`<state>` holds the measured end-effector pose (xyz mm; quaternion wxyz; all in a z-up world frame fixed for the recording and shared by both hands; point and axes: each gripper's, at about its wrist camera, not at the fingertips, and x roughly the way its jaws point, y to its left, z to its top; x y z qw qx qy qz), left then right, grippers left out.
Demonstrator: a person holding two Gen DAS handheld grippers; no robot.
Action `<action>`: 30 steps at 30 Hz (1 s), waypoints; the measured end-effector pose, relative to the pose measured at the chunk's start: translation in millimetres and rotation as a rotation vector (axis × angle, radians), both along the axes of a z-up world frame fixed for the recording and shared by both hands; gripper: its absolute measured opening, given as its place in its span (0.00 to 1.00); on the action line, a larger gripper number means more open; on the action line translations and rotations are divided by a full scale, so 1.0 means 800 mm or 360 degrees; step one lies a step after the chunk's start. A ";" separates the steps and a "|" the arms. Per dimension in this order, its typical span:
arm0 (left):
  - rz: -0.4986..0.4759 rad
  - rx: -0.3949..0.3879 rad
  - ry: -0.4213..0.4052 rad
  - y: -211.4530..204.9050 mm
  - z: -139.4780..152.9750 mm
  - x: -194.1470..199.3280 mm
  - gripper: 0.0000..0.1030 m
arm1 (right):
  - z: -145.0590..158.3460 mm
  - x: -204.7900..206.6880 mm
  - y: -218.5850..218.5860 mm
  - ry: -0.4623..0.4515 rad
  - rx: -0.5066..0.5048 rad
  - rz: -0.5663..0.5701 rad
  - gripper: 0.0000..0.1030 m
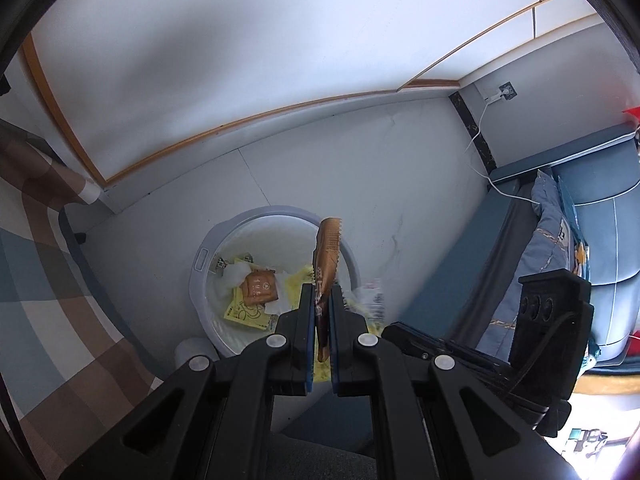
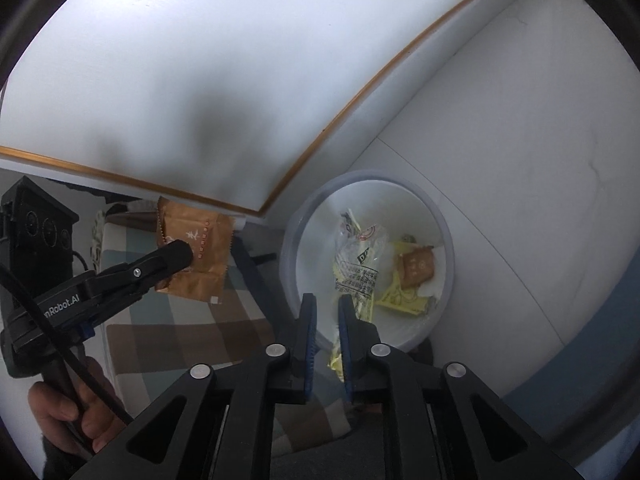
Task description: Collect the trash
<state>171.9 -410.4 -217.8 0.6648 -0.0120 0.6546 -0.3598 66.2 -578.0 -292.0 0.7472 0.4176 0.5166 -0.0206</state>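
In the left wrist view my left gripper [image 1: 322,292] is shut on a brown snack wrapper [image 1: 326,256], seen edge-on above the round white bin [image 1: 280,211]. The right wrist view shows that gripper [image 2: 176,256] from the side, still clamping the wrapper [image 2: 200,240], left of the bin [image 2: 448,240]. My right gripper [image 2: 327,312] hangs over the bin's near rim with its jaws a little apart. A clear and yellow wrapper [image 2: 358,264] lies loosely along its right finger, not pinched. Inside the bin lie a brown packet [image 2: 418,266] and yellow packets [image 2: 400,300].
A checked blue and brown cushion [image 2: 180,320] stands left of the bin. A white wall panel with wooden trim [image 1: 280,108] rises behind it. A blue sofa with a pillow [image 1: 540,240] is on the right. A hand [image 2: 72,412] holds the left gripper's handle.
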 end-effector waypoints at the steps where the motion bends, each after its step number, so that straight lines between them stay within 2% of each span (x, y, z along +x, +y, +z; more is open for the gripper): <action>1: -0.0001 0.0012 0.0006 -0.001 -0.003 0.000 0.02 | 0.001 -0.001 -0.001 -0.0020 0.0002 -0.0011 0.33; 2: -0.0005 0.0019 0.0014 0.000 -0.006 0.000 0.02 | 0.003 -0.001 -0.004 -0.0035 0.0002 -0.0014 0.46; 3: -0.0006 0.0028 0.0020 0.000 -0.009 0.000 0.02 | 0.005 -0.002 -0.005 -0.0052 -0.0006 -0.0014 0.52; 7: -0.0022 0.0061 0.0052 -0.008 -0.019 0.000 0.02 | 0.010 -0.008 -0.010 -0.0074 -0.0047 0.0004 0.54; 9: -0.0052 0.0076 0.0092 -0.014 -0.024 -0.002 0.02 | 0.011 -0.012 -0.013 -0.0063 -0.0069 -0.0019 0.64; 14: -0.0060 0.0101 0.0141 -0.016 -0.026 -0.004 0.02 | 0.013 -0.025 -0.023 -0.0008 -0.0168 -0.0046 0.66; 16: -0.0080 0.0113 0.0157 -0.017 -0.024 -0.006 0.08 | 0.013 -0.029 -0.023 -0.0006 -0.0169 -0.0043 0.67; 20: -0.0090 0.0121 0.0136 -0.014 -0.015 -0.006 0.10 | 0.023 -0.031 -0.020 -0.0002 -0.0215 -0.0062 0.68; 21: -0.0087 0.0129 0.0120 -0.012 -0.012 -0.006 0.18 | 0.026 -0.034 -0.020 -0.0005 -0.0222 -0.0072 0.70; 22: -0.0075 0.0148 0.0096 -0.010 -0.007 -0.007 0.33 | 0.029 -0.035 -0.020 -0.0009 -0.0230 -0.0082 0.71; 23: -0.0058 0.0149 0.0076 -0.007 -0.003 -0.007 0.41 | 0.032 -0.036 -0.020 -0.0015 -0.0239 -0.0088 0.74; 24: -0.0042 0.0141 0.0057 -0.003 0.000 -0.006 0.54 | 0.036 -0.037 -0.019 -0.0021 -0.0254 -0.0094 0.76; 25: -0.0024 0.0134 0.0023 0.002 0.007 -0.007 0.58 | 0.040 -0.038 -0.019 -0.0027 -0.0272 -0.0095 0.77; 29: 0.0029 0.0165 -0.0075 0.020 0.027 -0.011 0.62 | 0.059 -0.043 -0.016 -0.0063 -0.0315 -0.0086 0.78; 30: 0.0045 0.0183 -0.0104 0.023 0.031 -0.012 0.67 | 0.065 -0.044 -0.015 -0.0076 -0.0326 -0.0083 0.79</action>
